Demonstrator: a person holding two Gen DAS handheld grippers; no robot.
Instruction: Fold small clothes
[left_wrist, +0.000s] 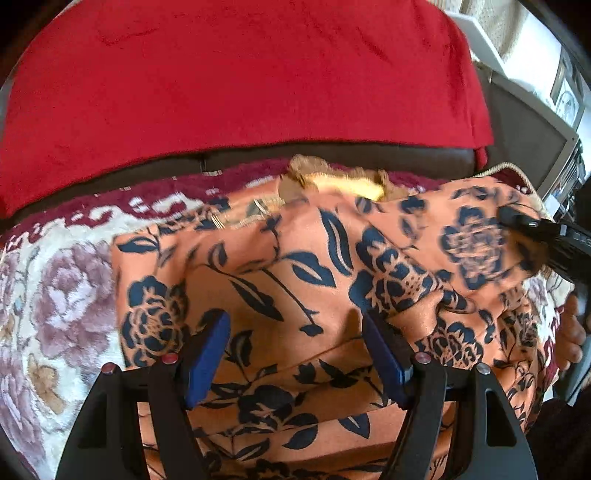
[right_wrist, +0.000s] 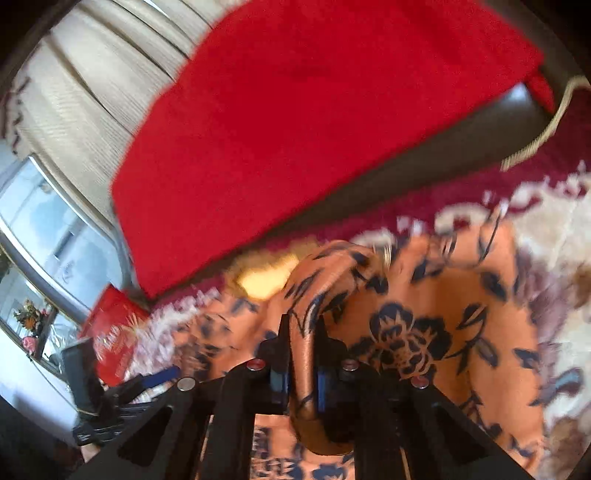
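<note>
A red blanket (left_wrist: 236, 74) fills the upper half of my left view, draped over a dark sofa back (left_wrist: 332, 153). Below it, a cream and maroon flowered rug (left_wrist: 62, 280) spreads across the lower left and runs under everything else.

On that rug lies the orange cloth with dark blue flowers (left_wrist: 280, 295), the garment I am folding. It takes up the centre and lower right of the left view, wrinkled, with its right part lifted off the rug. A tan and yellow furry thing (left_wrist: 343, 182) peeks out just past its far edge; I cannot tell what it is.

My left claw (left_wrist: 295, 354) sits at the bottom centre of that view, its blue pads wide apart above the cloth, with nothing pinched between them.

My right claw (right_wrist: 302, 369) is closed tight on a bunched fold of the same cloth, at the lower centre of the blurred right view. It also shows at the right edge of the left view, holding that raised part up.
</note>
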